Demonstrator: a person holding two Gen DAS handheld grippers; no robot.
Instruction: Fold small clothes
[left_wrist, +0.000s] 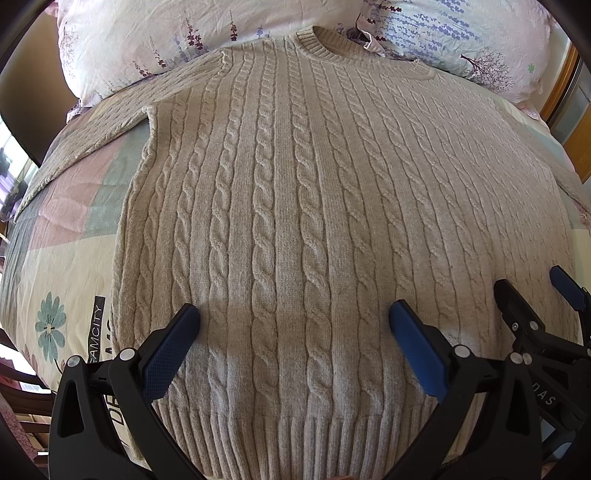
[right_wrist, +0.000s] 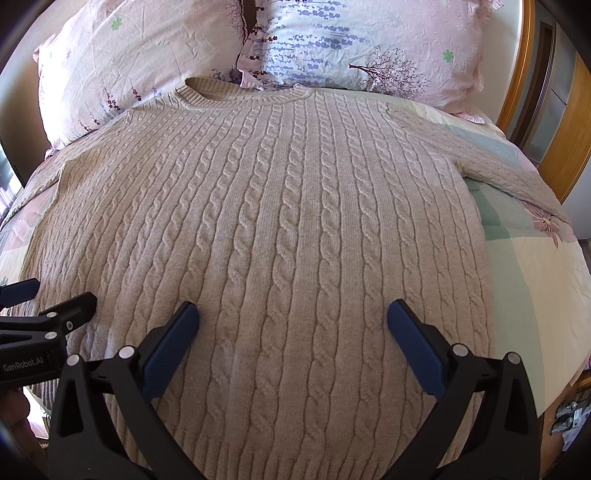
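A beige cable-knit sweater (left_wrist: 295, 192) lies flat, front up, on a bed, collar at the far end by the pillows and ribbed hem nearest me. It also fills the right wrist view (right_wrist: 288, 221). Its sleeves spread out to both sides. My left gripper (left_wrist: 294, 321) is open and empty, hovering over the lower part of the sweater near the hem. My right gripper (right_wrist: 293, 319) is open and empty too, over the lower part further right. The right gripper shows at the right edge of the left wrist view (left_wrist: 532, 291); the left gripper shows at the left edge of the right wrist view (right_wrist: 55, 295).
The bed has a pastel patchwork quilt (left_wrist: 62, 258) with flower prints. Two floral pillows (right_wrist: 147, 55) lie at the head. A wooden headboard frame (right_wrist: 532, 92) stands at the right. The bed's right edge (right_wrist: 569, 332) drops to the floor.
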